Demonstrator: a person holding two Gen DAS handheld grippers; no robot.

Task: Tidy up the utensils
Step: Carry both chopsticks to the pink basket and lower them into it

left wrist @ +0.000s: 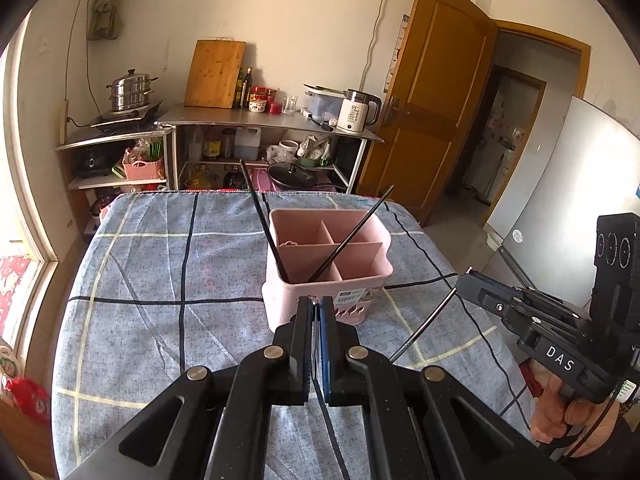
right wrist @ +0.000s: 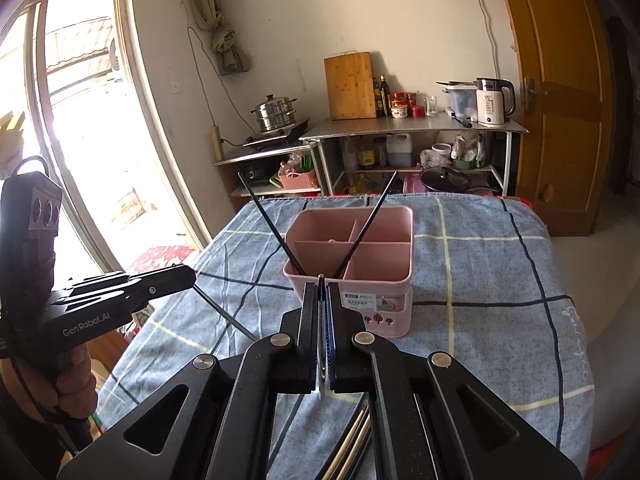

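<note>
A pink divided basket (left wrist: 280,304) (right wrist: 400,292) stands on the checked tablecloth (left wrist: 160,280). Two black chopsticks (left wrist: 262,216) (right wrist: 372,216) lean apart in its near left compartment. My left gripper (left wrist: 316,304) (right wrist: 192,278) is shut on a thin dark chopstick (right wrist: 228,314), which slants down from the pads towards the cloth. My right gripper (right wrist: 322,288) (left wrist: 460,280) is shut on a slim silver metal utensil (left wrist: 424,324) (right wrist: 321,384), seen edge-on between the pads. Both grippers hover just in front of the basket, left and right of it.
Behind the table stand metal shelves (left wrist: 276,120) with a cutting board, bottles, a kettle (left wrist: 358,112) and a steamer pot (left wrist: 130,90). A wooden door (left wrist: 432,92) is open at the right, and a window (right wrist: 80,120) is on the left. A hand (left wrist: 560,412) grips each handle.
</note>
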